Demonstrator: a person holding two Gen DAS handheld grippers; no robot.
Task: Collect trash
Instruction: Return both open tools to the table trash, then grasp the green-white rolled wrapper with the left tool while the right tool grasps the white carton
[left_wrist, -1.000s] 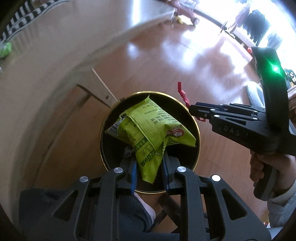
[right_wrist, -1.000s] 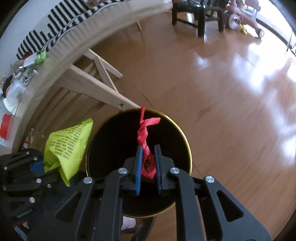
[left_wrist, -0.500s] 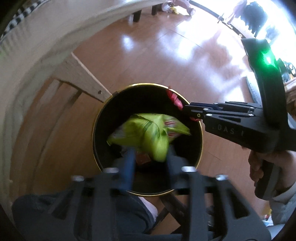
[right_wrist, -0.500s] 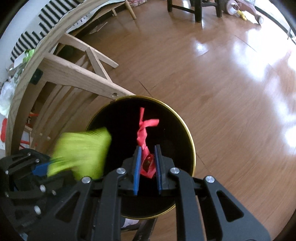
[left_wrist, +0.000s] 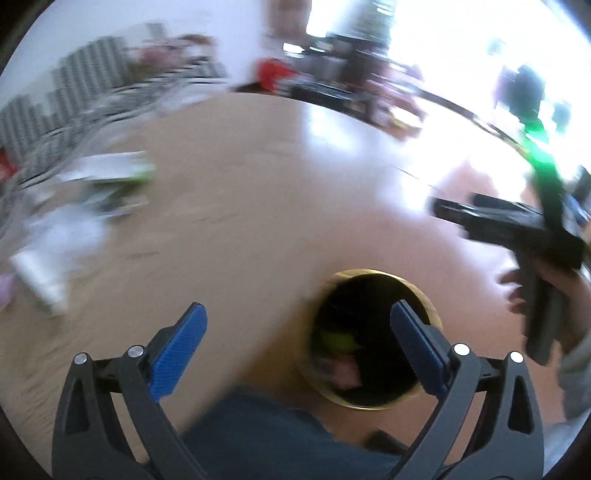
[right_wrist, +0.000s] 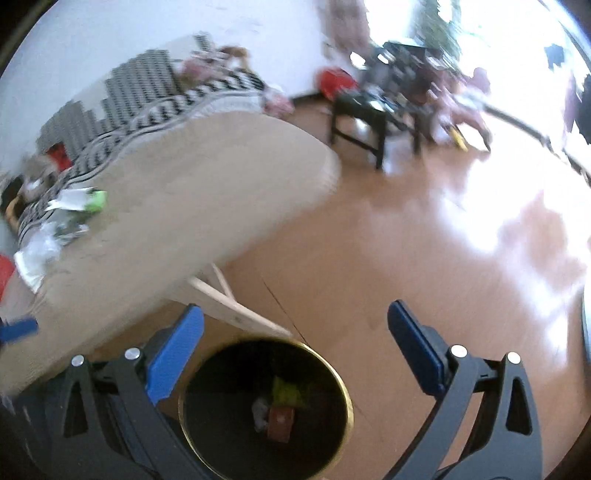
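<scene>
Both wrappers dropped into the bin (right_wrist: 343, 391) — left hand-held gripper (left_wrist: 297, 315) and right hand-held gripper (right_wrist: 293, 317) opening, jaws apart, nothing between.

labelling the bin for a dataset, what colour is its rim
Gold, around a black inside; the bin rim shows best in the right wrist view.
</scene>
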